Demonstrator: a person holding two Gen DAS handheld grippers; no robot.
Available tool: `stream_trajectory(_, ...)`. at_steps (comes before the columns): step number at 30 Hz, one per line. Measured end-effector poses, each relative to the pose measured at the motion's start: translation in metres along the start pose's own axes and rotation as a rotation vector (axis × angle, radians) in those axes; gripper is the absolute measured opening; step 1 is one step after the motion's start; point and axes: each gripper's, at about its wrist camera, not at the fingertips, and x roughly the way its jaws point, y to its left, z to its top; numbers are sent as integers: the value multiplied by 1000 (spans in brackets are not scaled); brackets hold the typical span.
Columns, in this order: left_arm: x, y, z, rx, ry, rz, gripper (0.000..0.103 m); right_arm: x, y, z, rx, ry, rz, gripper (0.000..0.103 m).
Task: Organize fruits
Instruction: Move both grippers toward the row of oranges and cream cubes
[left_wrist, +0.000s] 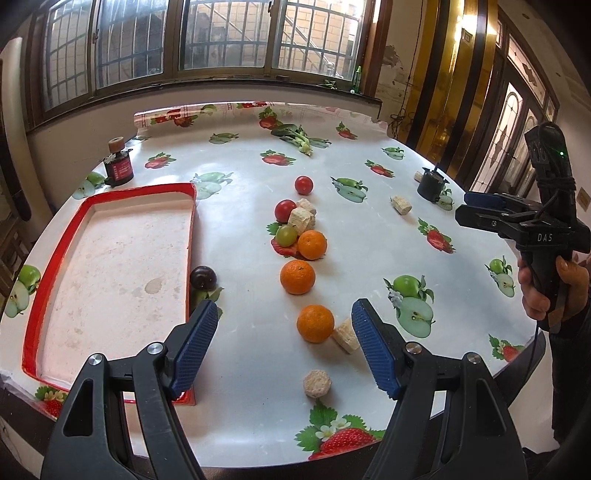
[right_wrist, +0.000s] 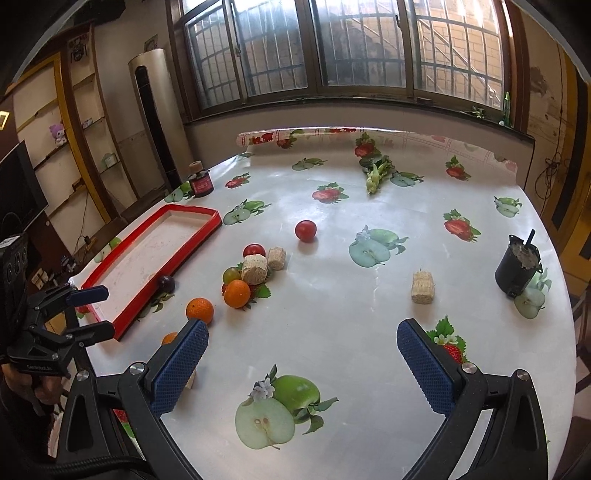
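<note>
Fruit-print tablecloth (left_wrist: 240, 369), oranges (left_wrist: 315, 323), "DAS" right tongs (left_wrist: 467, 206) nearly closed, left tongs (left_wrist: 284, 343) wide, both empty.

A lived-in home is showing here — probably a dining or living room. A fruit-printed oilcloth (right_wrist: 369, 206) is covering the round tabletop (right_wrist: 332, 332) under barred windows (right_wrist: 332, 48) that are looking onto a brick stairwell. A tall standing air conditioner (right_wrist: 162, 118) is occupying the corner, a plush toy (right_wrist: 58, 133) is sitting on wall shelves (right_wrist: 74, 122) — and stained-glass doors (left_wrist: 513, 122) are glowing alongside.
</note>
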Motion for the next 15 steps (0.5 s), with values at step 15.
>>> stream_trajectory(15,14,-23,-14,54,63,-34,75,-7,16,-11,-158,7,24,103)
